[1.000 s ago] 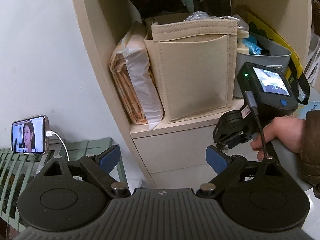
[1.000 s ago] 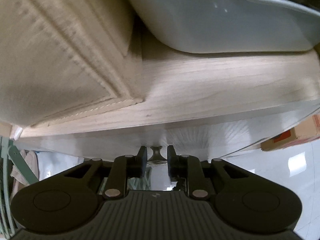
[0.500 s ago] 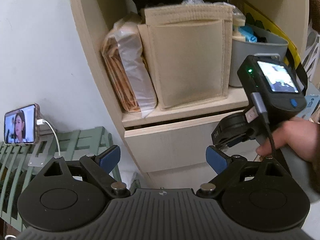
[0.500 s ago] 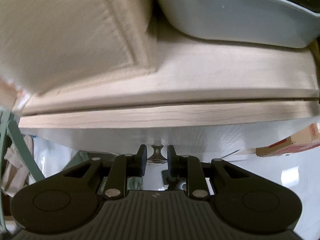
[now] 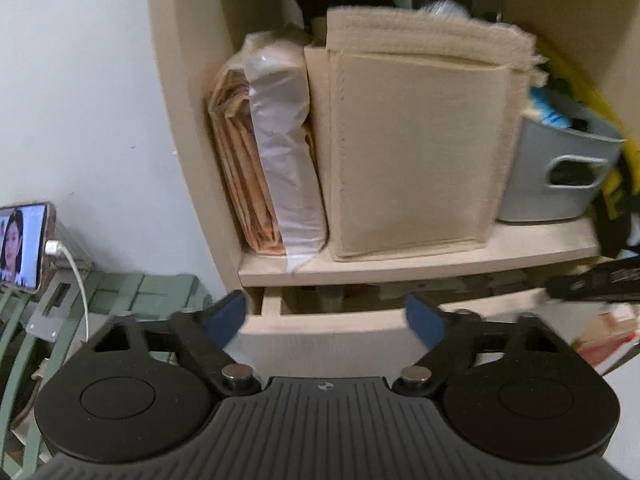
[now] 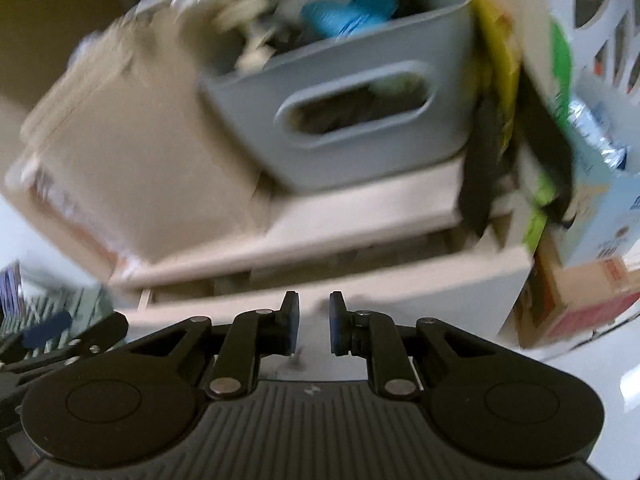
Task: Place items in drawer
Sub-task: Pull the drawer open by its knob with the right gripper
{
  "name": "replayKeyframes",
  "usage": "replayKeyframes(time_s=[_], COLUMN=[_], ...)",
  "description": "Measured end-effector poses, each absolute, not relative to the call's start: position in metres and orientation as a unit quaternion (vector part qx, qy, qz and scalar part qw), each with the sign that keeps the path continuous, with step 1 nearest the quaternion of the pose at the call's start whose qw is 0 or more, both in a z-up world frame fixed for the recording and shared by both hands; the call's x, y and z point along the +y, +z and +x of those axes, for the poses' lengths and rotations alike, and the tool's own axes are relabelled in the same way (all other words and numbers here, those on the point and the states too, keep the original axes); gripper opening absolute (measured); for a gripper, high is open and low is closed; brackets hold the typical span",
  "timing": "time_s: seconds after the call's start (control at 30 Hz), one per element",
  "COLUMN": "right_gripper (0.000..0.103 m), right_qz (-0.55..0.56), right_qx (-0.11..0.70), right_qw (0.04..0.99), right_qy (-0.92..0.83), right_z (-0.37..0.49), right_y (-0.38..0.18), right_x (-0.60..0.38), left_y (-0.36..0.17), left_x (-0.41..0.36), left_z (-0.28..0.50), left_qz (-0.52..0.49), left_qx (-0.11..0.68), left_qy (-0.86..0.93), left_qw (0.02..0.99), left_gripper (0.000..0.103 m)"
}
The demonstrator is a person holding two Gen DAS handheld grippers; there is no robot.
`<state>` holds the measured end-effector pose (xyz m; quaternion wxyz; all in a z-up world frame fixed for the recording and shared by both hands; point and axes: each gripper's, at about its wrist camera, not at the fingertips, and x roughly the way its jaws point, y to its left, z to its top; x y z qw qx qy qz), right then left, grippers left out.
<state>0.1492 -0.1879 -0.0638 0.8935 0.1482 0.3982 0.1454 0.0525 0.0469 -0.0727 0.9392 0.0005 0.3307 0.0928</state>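
Observation:
The pale wooden drawer (image 5: 320, 340) under the shelf stands pulled out a little, with a dark gap above its front. My left gripper (image 5: 325, 316) hovers in front of it; its jaws are closing, still wide apart, with nothing between them. In the blurred right wrist view my right gripper (image 6: 315, 322) is above and in front of the drawer (image 6: 420, 292). Its jaws are closing to a narrow gap, and I see nothing held in it. The drawer knob is not clear in either view. My right gripper (image 5: 592, 280) shows as a dark blur at the right edge of the left wrist view.
The shelf above holds a beige felt organiser (image 5: 416, 152), a wrapped stack of paper bags (image 5: 272, 152) and a grey bin (image 5: 560, 176) full of items. A phone (image 5: 22, 244) stands on a green rack (image 5: 120, 292) to the left. Cardboard boxes (image 6: 580, 292) sit on the right.
The drawer went from shut to partly pulled out. My right gripper came off the knob, rose and backed away. My left gripper moved closer to the shelf and its jaws narrowed.

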Motion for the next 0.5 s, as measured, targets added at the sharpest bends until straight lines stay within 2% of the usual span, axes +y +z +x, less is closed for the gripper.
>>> replayKeyframes(time_s=[0.03,0.07,0.13,0.27,0.5], right_gripper=[0.017,0.017,0.017,0.017,0.017], right_qz=[0.153,0.149,0.126,0.113,0.115], right_qx=[0.39,0.387,0.388,0.387,0.395], right_qw=[0.897,0.899,0.903,0.907,0.903], right_qy=[0.143,0.139,0.133,0.12,0.12], right_z=[0.153,0.162,0.169,0.181,0.185], right_y=[-0.065,-0.073,-0.073,-0.086,-0.104], right_x=[-0.191,-0.185,-0.183,-0.161,-0.158], left_y=[-0.074,-0.077,-0.081,-0.089,-0.097], left_x=[0.047,0.048,0.049,0.043,0.047], left_z=[0.06,0.067,0.076,0.089,0.116], left_qz=[0.0,-0.006,-0.019,-0.018,-0.037], left_qx=[0.339,0.354,0.374,0.388,0.412], left_qy=[0.095,0.089,0.076,0.059,0.051], left_qw=[0.936,0.931,0.924,0.92,0.909], left_gripper=[0.044,0.029,0.019,0.014,0.014])
